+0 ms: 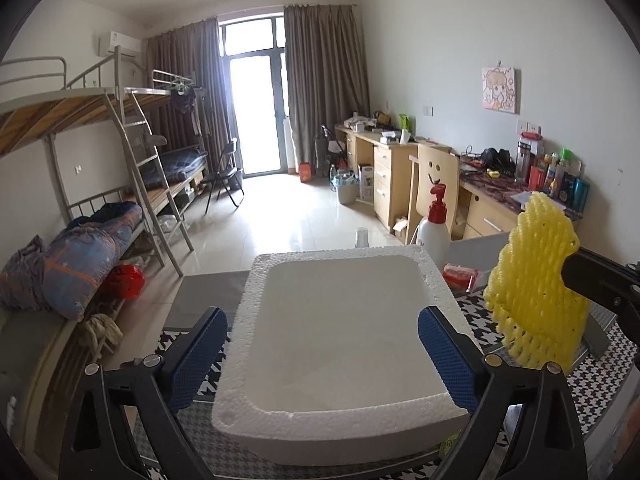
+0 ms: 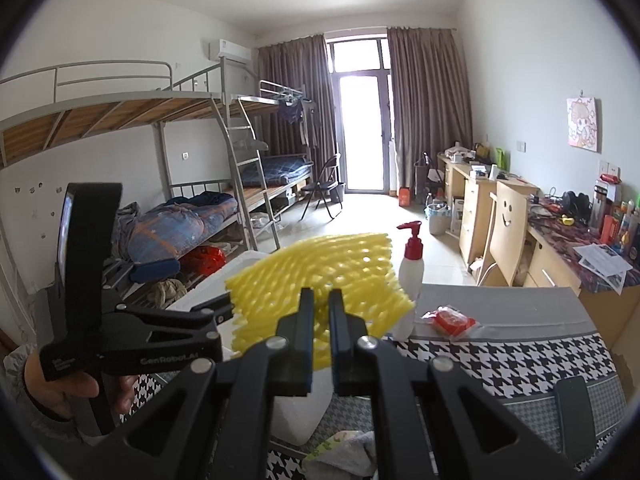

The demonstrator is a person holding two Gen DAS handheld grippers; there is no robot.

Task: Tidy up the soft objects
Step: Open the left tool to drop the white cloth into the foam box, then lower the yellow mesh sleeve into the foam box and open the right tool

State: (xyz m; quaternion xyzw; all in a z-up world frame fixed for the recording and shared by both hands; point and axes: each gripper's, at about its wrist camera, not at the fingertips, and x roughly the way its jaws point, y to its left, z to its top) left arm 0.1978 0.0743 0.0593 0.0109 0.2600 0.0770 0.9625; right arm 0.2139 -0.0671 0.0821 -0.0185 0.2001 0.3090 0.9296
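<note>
Net: yellow foam net (image 2: 320,280), a flat mesh sheet held up in the air over the table, not resting on anything. In the right wrist view its long axis runs from the jaws up and away toward the room, the far edge fanning wide. In the left wrist view (image 1: 536,280) it stands upright on edge, tall side vertical, narrowing toward the top.
Right gripper (image 2: 320,344): jaws nearly closed, pinching the near edge of the net between them.
Left gripper (image 1: 322,356): jaws spread wide, one blue pad on each side of the box; nothing is gripped. Whether the pads touch the box walls cannot be told.
Box: white foam box (image 1: 344,412), open top facing up, nothing visible inside, sitting on the table just left of the net. Its long axis runs away from the left camera.
Table: covered with a black-and-white houndstooth cloth (image 2: 500,360) with a grey band.
Bottle: white pump bottle (image 2: 411,268) with a red head, upright just beyond the net's right edge, close beside the box's far corner.
Packet: red packet (image 2: 452,320) in clear wrap, lying flat on the table right of the bottle.
Cloth: a pale crumpled rag (image 2: 344,452) at the table's near edge, below the right gripper.
Hand: a hand (image 2: 60,392) grips the left gripper's handle.
</note>
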